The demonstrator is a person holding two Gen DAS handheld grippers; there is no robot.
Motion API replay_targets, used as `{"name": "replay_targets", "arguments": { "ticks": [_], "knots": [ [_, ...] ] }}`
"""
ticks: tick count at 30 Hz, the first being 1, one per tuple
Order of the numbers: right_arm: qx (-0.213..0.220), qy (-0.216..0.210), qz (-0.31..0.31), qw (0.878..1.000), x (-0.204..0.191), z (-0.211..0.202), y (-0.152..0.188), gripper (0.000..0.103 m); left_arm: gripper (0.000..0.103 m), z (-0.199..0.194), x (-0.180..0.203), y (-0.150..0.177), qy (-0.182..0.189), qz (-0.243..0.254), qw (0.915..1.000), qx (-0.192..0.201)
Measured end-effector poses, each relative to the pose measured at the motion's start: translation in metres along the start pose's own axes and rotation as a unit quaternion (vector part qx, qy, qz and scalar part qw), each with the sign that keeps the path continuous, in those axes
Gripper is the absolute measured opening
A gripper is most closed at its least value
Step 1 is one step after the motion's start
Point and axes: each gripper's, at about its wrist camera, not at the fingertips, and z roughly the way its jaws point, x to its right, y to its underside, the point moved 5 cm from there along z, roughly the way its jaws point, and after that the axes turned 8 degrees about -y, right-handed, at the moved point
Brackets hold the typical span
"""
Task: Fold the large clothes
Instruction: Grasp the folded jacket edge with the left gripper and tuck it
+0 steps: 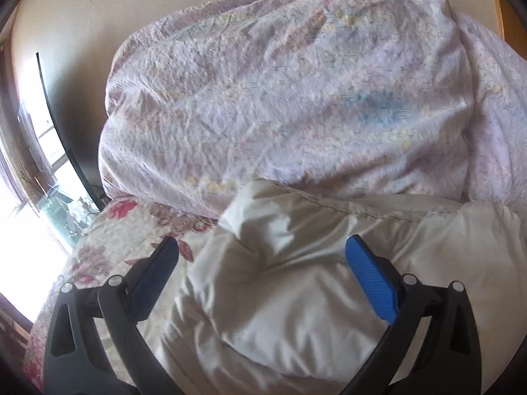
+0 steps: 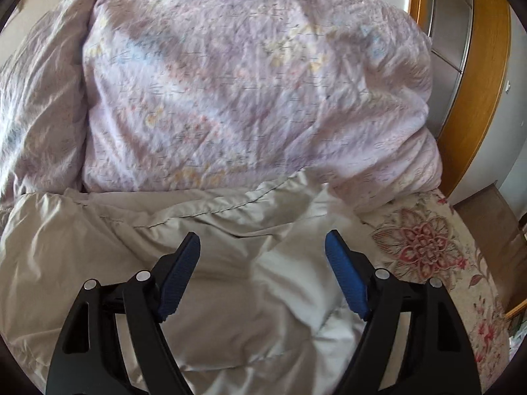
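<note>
A pale cream puffy garment [image 1: 296, 279] lies crumpled on the bed, filling the lower middle of the left wrist view. My left gripper [image 1: 262, 250] hovers over it, open, its blue pads [image 1: 372, 283] wide apart with nothing pinched between them. The right wrist view shows the same cream garment [image 2: 230, 263] with a stitched seam along its far edge. My right gripper [image 2: 262, 242] is open above it, jaws wide, holding nothing. The cloth is rumpled under both grippers.
A big bunched lilac floral duvet [image 1: 280, 98] is piled behind the garment, also the duvet [image 2: 247, 82]. A floral quilted bedspread [image 1: 108, 256], [image 2: 428, 240] covers the bed. A wooden frame [image 2: 487, 98] stands right; a bright window [image 1: 29, 223] lies left.
</note>
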Motion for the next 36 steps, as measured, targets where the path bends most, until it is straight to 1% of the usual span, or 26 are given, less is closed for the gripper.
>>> {"name": "replay_targets", "arguments": {
  "ticks": [1, 3, 6, 10, 15, 20, 23, 26, 28, 33, 36],
  "knots": [
    [-0.005, 0.009, -0.003, 1.000, 0.003, 0.004, 0.001, 0.080, 0.101, 0.006, -0.003, -0.001, -0.008, 0.003, 0.9999, -0.006],
    [-0.020, 0.019, 0.003, 1.000, 0.009, 0.015, 0.009, 0.079, 0.101, 0.022, -0.005, 0.000, -0.014, 0.001, 0.9994, -0.031],
    [-0.034, 0.034, 0.005, 0.999, 0.017, 0.036, 0.020, 0.079, 0.101, 0.037, -0.012, 0.014, -0.028, 0.001, 0.9984, -0.049],
    [-0.032, 0.032, 0.009, 0.999, 0.020, 0.038, 0.029, 0.079, 0.101, 0.053, -0.017, 0.022, -0.001, -0.024, 0.9973, -0.070],
    [-0.051, 0.031, 0.018, 0.998, 0.024, 0.051, 0.038, 0.084, 0.101, 0.068, -0.011, 0.027, 0.008, -0.025, 0.9959, -0.087],
    [-0.065, 0.039, 0.013, 0.997, 0.028, 0.065, 0.040, 0.086, 0.101, 0.084, -0.008, 0.033, 0.038, -0.038, 0.9911, -0.122],
    [-0.070, 0.028, 0.022, 0.997, 0.031, 0.068, 0.042, 0.086, 0.101, 0.093, -0.013, 0.035, 0.062, -0.056, 0.9872, -0.135],
    [-0.072, 0.009, 0.036, 0.997, 0.045, 0.073, 0.042, 0.087, 0.101, 0.099, -0.018, 0.038, 0.084, -0.074, 0.9832, -0.144],
    [-0.071, 0.001, 0.043, 0.997, 0.053, 0.076, 0.043, 0.087, 0.101, 0.101, -0.021, 0.039, 0.091, -0.082, 0.9817, -0.146],
    [-0.067, 0.000, 0.049, 0.997, 0.070, 0.080, 0.042, 0.087, 0.101, 0.102, -0.029, 0.039, 0.085, -0.083, 0.9831, -0.139],
    [-0.056, 0.003, 0.054, 0.997, 0.075, 0.076, 0.042, 0.087, 0.101, 0.096, -0.032, 0.038, 0.073, -0.083, 0.9850, -0.133]
  ]
}}
